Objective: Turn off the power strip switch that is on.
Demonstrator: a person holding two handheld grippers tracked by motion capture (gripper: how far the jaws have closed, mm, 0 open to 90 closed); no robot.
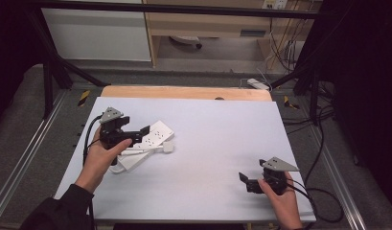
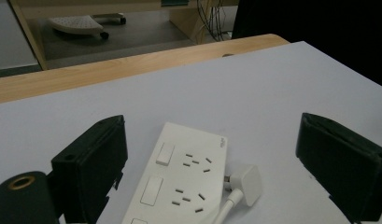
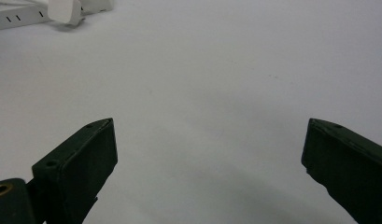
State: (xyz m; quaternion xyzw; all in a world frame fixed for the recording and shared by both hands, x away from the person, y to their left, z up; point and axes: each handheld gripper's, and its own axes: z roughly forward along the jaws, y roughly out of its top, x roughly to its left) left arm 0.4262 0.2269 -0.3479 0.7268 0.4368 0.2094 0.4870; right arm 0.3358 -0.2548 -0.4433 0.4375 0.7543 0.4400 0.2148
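Observation:
A white power strip (image 1: 157,134) with several sockets lies on the left part of the white table top (image 1: 213,143). A white plug (image 1: 168,147) on a white cable rests beside it. My left gripper (image 1: 140,135) hovers open over the strip's near end. In the left gripper view the strip (image 2: 179,182) and plug (image 2: 246,183) lie between the wide-apart jaws of the left gripper (image 2: 212,126). My right gripper (image 1: 245,182) stands open at the front right over bare table. The right gripper (image 3: 211,123) holds nothing; the plug (image 3: 65,10) shows far off.
A second white block (image 1: 136,160) lies under the strip's near end. A wooden edge (image 1: 184,92) runs along the table's far side. Black frame bars (image 1: 54,67) flank the table. Black cables (image 1: 323,191) trail off the right side.

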